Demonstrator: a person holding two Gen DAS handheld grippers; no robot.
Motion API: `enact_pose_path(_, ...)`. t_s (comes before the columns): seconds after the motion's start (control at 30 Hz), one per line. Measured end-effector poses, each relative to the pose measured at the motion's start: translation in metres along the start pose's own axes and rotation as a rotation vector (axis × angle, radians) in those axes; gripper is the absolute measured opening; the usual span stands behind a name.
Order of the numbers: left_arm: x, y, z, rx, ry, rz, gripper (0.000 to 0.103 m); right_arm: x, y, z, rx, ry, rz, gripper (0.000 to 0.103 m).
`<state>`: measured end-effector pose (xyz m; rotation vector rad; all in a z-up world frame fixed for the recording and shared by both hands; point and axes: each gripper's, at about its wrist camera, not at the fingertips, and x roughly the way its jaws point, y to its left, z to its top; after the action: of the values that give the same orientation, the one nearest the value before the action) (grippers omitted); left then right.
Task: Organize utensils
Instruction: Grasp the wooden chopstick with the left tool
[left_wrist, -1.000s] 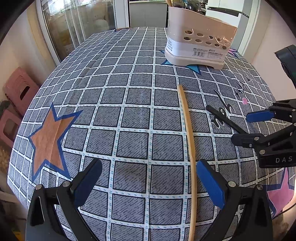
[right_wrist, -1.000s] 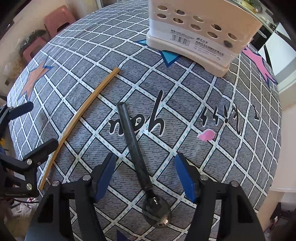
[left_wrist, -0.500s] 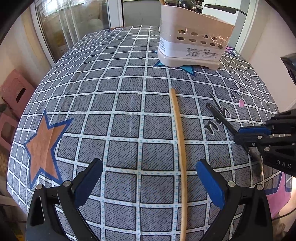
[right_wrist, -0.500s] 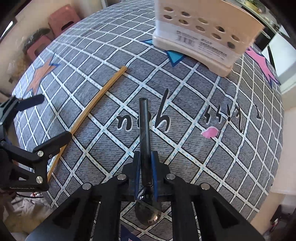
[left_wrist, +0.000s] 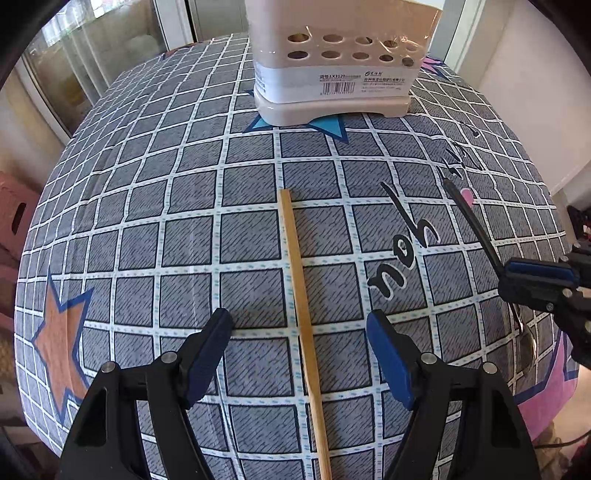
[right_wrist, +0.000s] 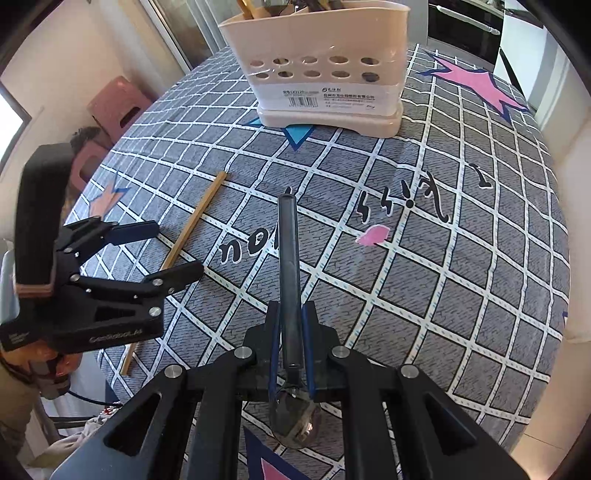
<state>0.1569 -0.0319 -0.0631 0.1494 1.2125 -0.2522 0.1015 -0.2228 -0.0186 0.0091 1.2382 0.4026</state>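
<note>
A: Black spoon (right_wrist: 289, 266) at frame centre is clamped in the right claw (right_wrist: 291, 343)?
B: Yes. Left claw (left_wrist: 299, 354) gapes empty around the chopstick (left_wrist: 301, 314); lift handle-first toward the utensil holder (right_wrist: 328, 74).

Your left wrist view looks low along the tablecloth (left_wrist: 251, 221) toward the utensil holder (left_wrist: 332, 85). Your right wrist view faces likewise from higher; both share holder, cloth and chopstick (right_wrist: 192, 225).
</note>
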Motion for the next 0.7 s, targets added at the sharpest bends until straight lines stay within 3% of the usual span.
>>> enact_pose_path(0.17,0.003,-0.004,0.007,0.027,0.026,-0.019,0.096,-0.007,-0.007,-0.005,0.019,-0.023,0.027,0.012)
enact_pose_path(0.27,0.003,-0.01,0.011,0.059,0.032,-0.031,0.082,-0.011,-0.01,-0.005,0.025,-0.035,0.035,0.012)
enact_pose_path(0.37,0.001,-0.015,0.013,0.076,0.03,-0.039,0.06,-0.013,-0.011,-0.005,0.031,-0.044,0.039,0.012)
enact_pose_path(0.43,0.0,-0.018,0.012,0.092,0.023,-0.043,0.039,-0.016,-0.011,-0.005,0.035,-0.051,0.04,0.012)
enact_pose_path(0.57,-0.004,-0.022,0.002,0.111,-0.045,-0.02,0.037,-0.021,-0.013,-0.005,0.04,-0.063,0.038,0.012)
enact_pose_path(0.7,-0.013,-0.021,-0.007,0.068,-0.115,-0.068,0.037,-0.026,-0.017,-0.005,0.053,-0.074,0.037,0.012)
